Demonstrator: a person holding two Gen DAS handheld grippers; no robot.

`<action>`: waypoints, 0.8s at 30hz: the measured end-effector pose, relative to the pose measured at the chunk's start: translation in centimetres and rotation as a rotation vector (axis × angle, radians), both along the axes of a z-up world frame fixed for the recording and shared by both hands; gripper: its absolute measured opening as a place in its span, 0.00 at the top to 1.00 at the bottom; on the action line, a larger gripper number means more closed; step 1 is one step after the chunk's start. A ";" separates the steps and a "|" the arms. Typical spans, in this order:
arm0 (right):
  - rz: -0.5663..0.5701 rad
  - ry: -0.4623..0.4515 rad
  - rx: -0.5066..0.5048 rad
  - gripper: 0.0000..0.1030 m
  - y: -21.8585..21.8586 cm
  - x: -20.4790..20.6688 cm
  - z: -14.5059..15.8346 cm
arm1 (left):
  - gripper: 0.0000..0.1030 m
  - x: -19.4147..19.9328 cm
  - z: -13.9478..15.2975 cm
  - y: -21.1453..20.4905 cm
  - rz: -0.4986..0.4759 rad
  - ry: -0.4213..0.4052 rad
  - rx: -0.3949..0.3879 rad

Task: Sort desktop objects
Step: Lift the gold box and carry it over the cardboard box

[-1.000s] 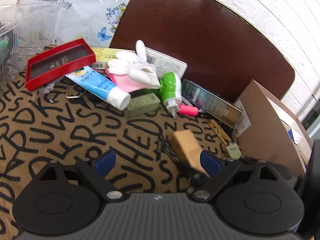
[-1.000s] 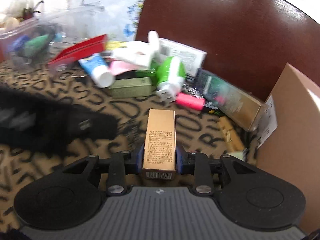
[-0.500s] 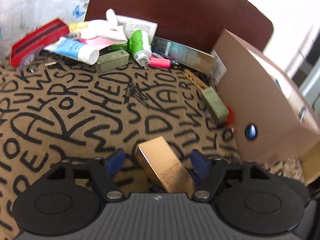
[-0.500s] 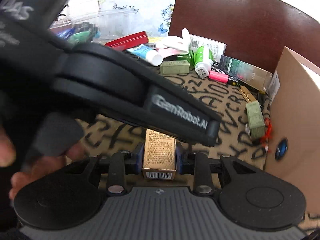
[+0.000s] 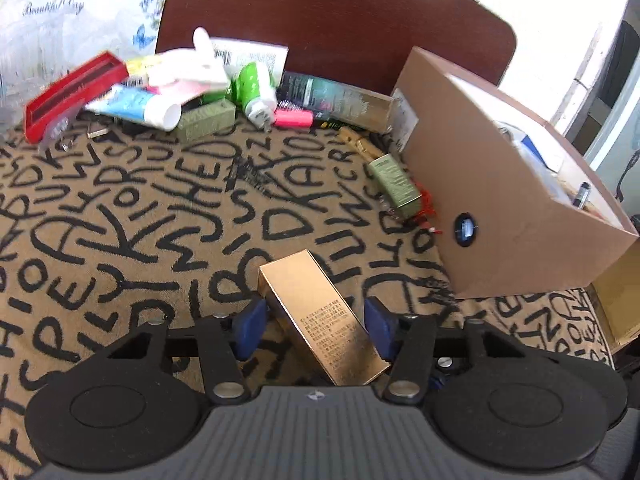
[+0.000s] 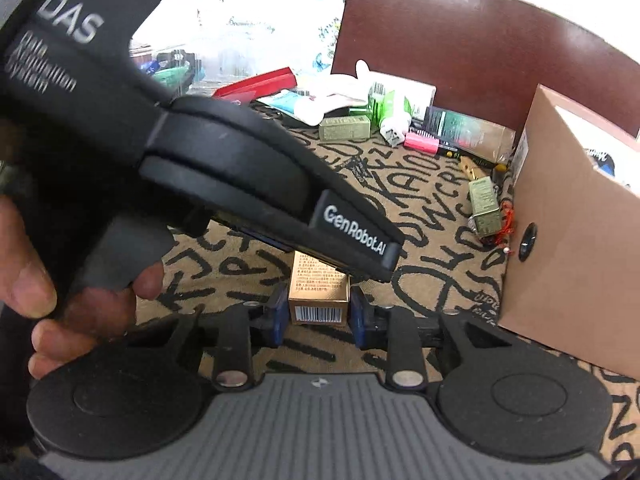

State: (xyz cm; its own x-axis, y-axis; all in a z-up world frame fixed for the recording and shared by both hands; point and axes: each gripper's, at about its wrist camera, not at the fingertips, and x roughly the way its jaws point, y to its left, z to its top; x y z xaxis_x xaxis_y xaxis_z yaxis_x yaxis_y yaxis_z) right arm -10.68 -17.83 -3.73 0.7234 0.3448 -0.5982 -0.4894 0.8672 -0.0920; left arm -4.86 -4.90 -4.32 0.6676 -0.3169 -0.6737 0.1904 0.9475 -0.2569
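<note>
A gold box (image 6: 318, 298) is clamped between the blue pads of my right gripper (image 6: 318, 316), held above the lettered mat. In the left wrist view the same gold box (image 5: 320, 316) lies slanted between the pads of my left gripper (image 5: 316, 328), whose jaws stand apart with gaps on both sides of the box. The left gripper's black body (image 6: 224, 160) crosses the right wrist view and hides the box's far end. A brown cardboard box (image 5: 508, 196) stands to the right, open at the top.
A pile at the back holds a red case (image 5: 72, 92), a blue tube (image 5: 136, 106), a green bottle (image 5: 254, 88), a pink marker (image 5: 294, 118) and a dark long box (image 5: 340, 100). A small green box (image 5: 396, 184) lies by the cardboard box. A brown chair back (image 5: 340, 12) stands behind.
My left gripper has swung back from the pile and now straddles the gold box held by the right gripper. Its jaws have narrowed slightly. The right gripper drew back from the pile.
</note>
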 end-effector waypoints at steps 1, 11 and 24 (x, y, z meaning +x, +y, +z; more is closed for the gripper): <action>-0.001 -0.016 0.004 0.71 -0.2 -0.4 0.3 | 0.46 -0.4 0.6 -0.2 -0.002 -0.017 0.003; -0.071 -0.240 0.060 0.71 -3.2 -3.2 6.0 | 0.46 -2.9 7.9 -3.7 -0.064 -0.245 0.012; -0.327 -0.391 0.103 0.71 -11.7 -1.1 10.1 | 0.47 0.7 12.5 -13.6 -0.297 -0.360 -0.055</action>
